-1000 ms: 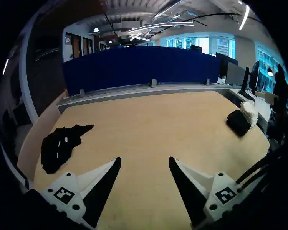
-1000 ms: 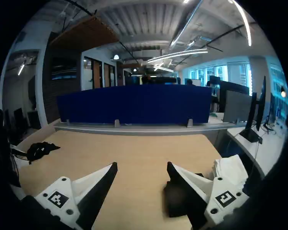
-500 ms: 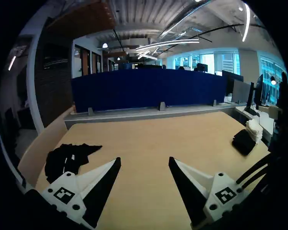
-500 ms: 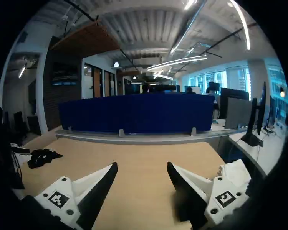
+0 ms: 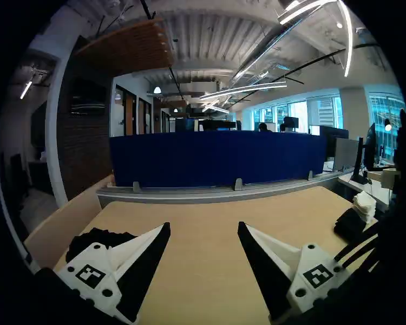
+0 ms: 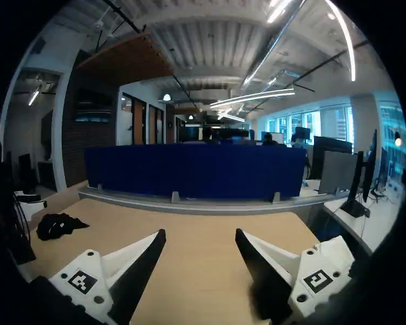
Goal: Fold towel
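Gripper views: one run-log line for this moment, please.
left gripper: open, empty | right gripper: open, empty | crumpled black towel: on table, ungrasped | folded towel stack: table's right edge

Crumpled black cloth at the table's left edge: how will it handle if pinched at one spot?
Likely floppy: the black cloth lies in a rumpled heap, so it should drape, not hold shape. Pushed, it would probably bunch up on the wooden table rather than slide whole.

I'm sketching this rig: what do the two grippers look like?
The left gripper and right gripper match: two pointed wedge fingers, white shells with black inner faces, a square black-and-white marker on each base. Black cables run beside the left one.
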